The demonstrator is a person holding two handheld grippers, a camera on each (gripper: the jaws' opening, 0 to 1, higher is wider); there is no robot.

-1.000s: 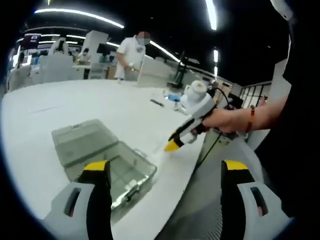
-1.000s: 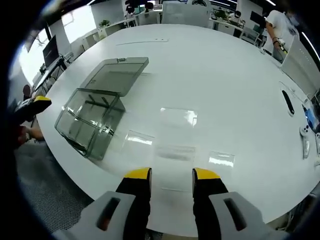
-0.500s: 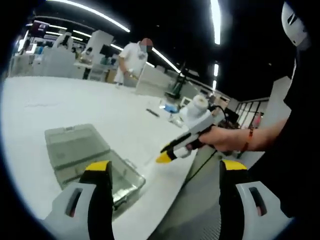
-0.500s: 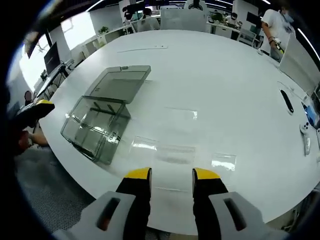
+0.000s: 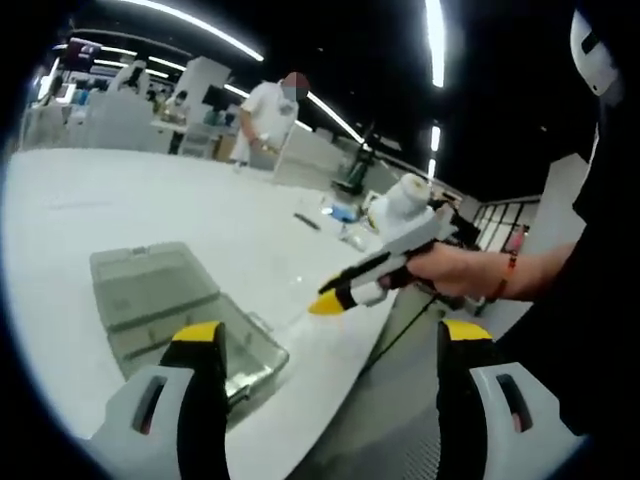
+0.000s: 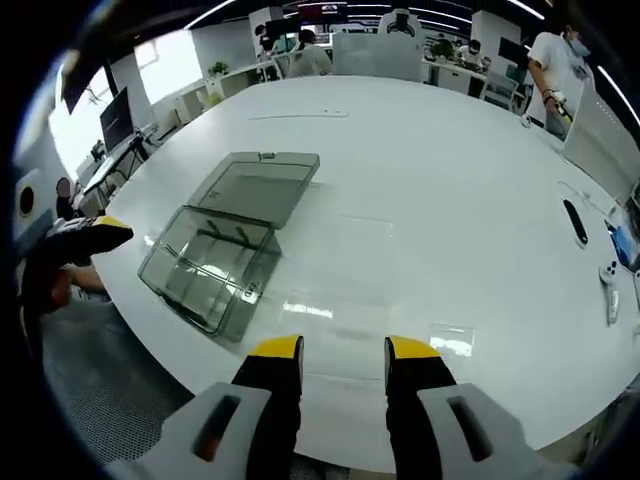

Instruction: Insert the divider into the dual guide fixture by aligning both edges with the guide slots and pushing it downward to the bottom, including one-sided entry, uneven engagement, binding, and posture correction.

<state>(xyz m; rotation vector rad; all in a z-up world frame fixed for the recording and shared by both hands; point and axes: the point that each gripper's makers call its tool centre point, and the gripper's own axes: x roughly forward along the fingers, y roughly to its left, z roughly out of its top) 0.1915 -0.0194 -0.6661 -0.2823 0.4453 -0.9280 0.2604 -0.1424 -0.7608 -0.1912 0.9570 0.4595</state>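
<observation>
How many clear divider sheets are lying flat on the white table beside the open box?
3, faint and hard to tell: one right of the lid, one before the box, one nearer the right edge. More may go unseen.

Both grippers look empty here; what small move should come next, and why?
Probably lower the right gripper toward the clear divider sheets lying flat on the white table just ahead of its fingers. Both grippers hold nothing, and the open box sits apart to the left, awaiting a divider.
</observation>
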